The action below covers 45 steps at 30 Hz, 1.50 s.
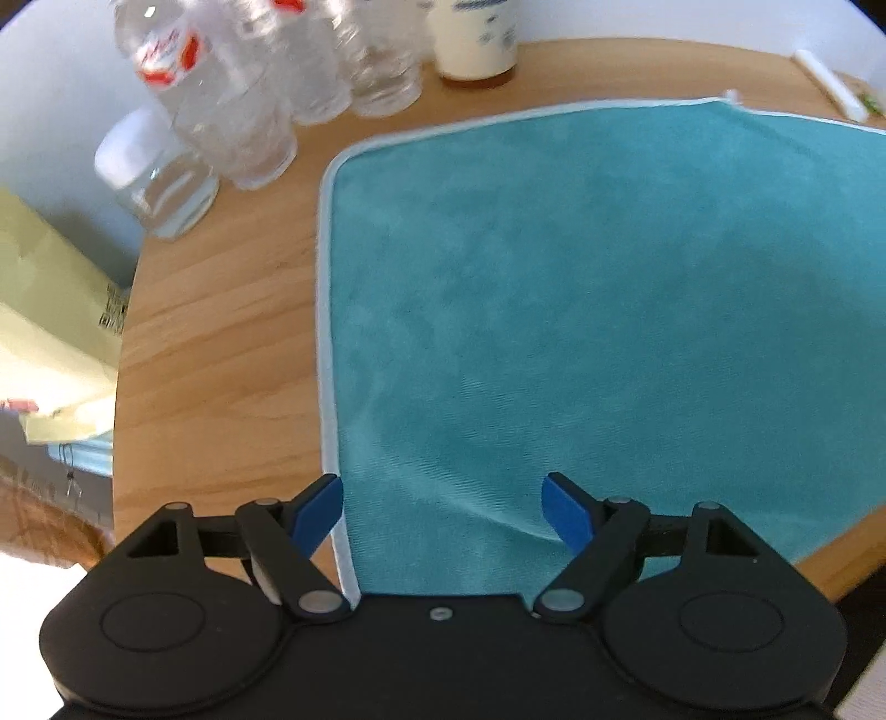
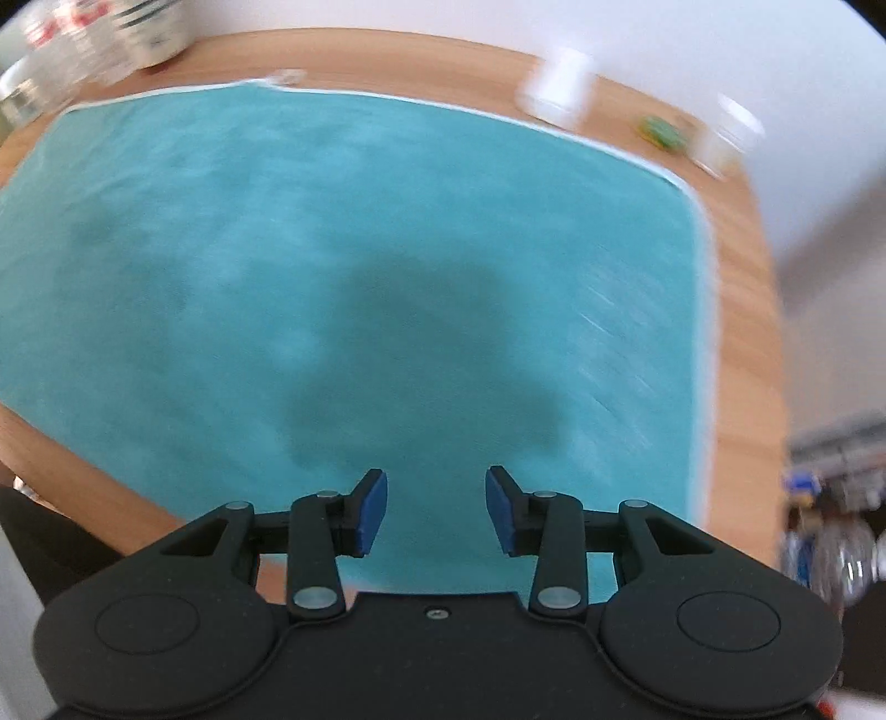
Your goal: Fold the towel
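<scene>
A teal towel (image 1: 581,310) with a pale hem lies spread flat on the wooden table (image 1: 221,343). My left gripper (image 1: 443,509) hovers open over the towel's near left corner, its left finger right above the hem. In the right wrist view the same towel (image 2: 277,232) fills most of the picture, blurred by motion. My right gripper (image 2: 436,509) is open above the towel's near right part and casts a dark shadow on the cloth. Neither gripper holds anything.
Several clear plastic bottles (image 1: 232,99) and a cream jar (image 1: 476,39) stand at the table's far left. White cups (image 2: 559,83) and a small green thing (image 2: 662,132) sit beyond the towel's far right corner. A yellow-green box (image 1: 50,310) lies off the table's left edge.
</scene>
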Each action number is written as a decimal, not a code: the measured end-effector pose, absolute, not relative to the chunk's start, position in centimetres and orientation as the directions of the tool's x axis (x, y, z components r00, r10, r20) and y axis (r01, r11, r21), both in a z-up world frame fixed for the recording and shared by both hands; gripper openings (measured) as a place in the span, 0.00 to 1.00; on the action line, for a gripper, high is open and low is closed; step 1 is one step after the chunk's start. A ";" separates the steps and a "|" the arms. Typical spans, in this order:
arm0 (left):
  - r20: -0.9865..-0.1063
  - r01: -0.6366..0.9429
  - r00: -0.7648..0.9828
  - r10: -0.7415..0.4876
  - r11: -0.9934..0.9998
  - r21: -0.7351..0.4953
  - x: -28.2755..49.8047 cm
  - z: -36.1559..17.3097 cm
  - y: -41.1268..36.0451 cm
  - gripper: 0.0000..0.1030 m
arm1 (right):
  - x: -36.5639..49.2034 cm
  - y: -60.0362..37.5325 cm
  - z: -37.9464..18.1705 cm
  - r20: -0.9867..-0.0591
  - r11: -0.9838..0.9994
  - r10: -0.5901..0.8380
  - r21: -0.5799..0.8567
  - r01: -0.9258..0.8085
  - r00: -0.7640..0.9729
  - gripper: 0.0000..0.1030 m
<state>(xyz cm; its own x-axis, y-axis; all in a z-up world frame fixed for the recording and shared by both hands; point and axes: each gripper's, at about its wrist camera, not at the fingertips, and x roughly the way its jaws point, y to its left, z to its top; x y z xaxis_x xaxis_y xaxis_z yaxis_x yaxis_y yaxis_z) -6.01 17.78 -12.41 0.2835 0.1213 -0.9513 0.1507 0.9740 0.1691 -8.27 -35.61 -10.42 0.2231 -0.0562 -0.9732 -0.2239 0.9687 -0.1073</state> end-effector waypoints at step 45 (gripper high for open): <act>-0.974 0.202 0.215 0.075 0.972 0.119 -2.7 -15.5 13.6 0.99 | 5.4 -32.5 -15.2 -0.981 0.753 0.193 0.131 -0.645 0.026 0.33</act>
<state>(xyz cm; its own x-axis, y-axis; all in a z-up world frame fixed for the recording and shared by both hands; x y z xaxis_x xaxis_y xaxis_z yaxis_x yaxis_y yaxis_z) -2.68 13.64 -15.48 0.2153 0.0747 -0.9737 0.2022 0.9721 0.1192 5.40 -32.49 -15.19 0.0265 0.1932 -0.9808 -0.6455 0.7525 0.1308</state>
